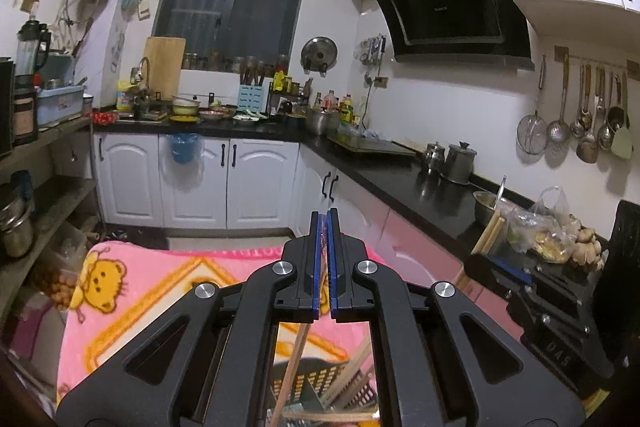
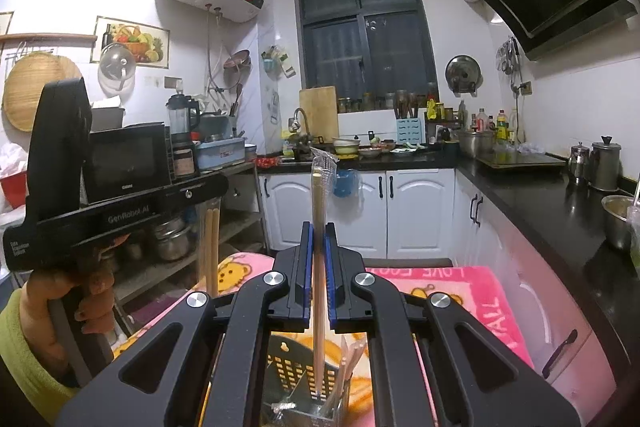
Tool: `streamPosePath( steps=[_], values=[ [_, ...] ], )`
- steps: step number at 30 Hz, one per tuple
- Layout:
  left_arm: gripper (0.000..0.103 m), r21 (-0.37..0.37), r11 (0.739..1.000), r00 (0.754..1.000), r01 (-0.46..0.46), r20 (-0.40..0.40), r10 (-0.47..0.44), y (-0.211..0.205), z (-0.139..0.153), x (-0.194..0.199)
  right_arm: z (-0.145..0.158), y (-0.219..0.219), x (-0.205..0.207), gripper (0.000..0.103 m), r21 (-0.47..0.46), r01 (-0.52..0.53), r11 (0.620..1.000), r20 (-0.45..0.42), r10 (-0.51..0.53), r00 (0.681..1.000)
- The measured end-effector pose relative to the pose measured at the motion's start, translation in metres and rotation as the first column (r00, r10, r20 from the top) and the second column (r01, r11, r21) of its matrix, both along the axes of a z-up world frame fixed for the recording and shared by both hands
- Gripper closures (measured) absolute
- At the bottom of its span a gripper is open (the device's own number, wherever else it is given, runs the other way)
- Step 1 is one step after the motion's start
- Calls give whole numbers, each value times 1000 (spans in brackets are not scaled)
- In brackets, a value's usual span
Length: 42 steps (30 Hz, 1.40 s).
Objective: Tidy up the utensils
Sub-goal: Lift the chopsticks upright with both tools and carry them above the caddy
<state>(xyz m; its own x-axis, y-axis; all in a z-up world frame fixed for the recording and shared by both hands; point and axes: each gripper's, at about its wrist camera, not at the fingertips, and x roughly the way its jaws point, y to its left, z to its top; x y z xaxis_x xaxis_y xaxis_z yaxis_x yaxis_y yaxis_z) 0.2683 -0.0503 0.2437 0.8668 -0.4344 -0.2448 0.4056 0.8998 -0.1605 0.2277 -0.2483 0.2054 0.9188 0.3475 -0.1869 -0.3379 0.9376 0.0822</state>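
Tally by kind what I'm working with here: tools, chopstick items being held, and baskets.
Tools: 2 (left tool, right tool)
loose chopsticks held in left tool: 2
wrapped chopstick pack held in right tool: 1
black utensil basket: 1
Total: 6

A pale wooden chopstick pair in a clear wrapper (image 2: 319,227) stands upright, its lower tip inside a dark perforated utensil holder (image 2: 298,367) on the pink cartoon blanket. More chopsticks (image 1: 294,367) lean tilted inside the holder. 2 further sticks (image 2: 211,251) stand upright at left.
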Motion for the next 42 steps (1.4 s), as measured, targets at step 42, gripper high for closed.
streamPosePath(
  steps=[42],
  values=[
    [102, 62, 997, 993, -35, -113, 42, 11, -96, 35, -83, 41, 44, 97, -43, -42, 998, -205, 32, 978]
  ],
)
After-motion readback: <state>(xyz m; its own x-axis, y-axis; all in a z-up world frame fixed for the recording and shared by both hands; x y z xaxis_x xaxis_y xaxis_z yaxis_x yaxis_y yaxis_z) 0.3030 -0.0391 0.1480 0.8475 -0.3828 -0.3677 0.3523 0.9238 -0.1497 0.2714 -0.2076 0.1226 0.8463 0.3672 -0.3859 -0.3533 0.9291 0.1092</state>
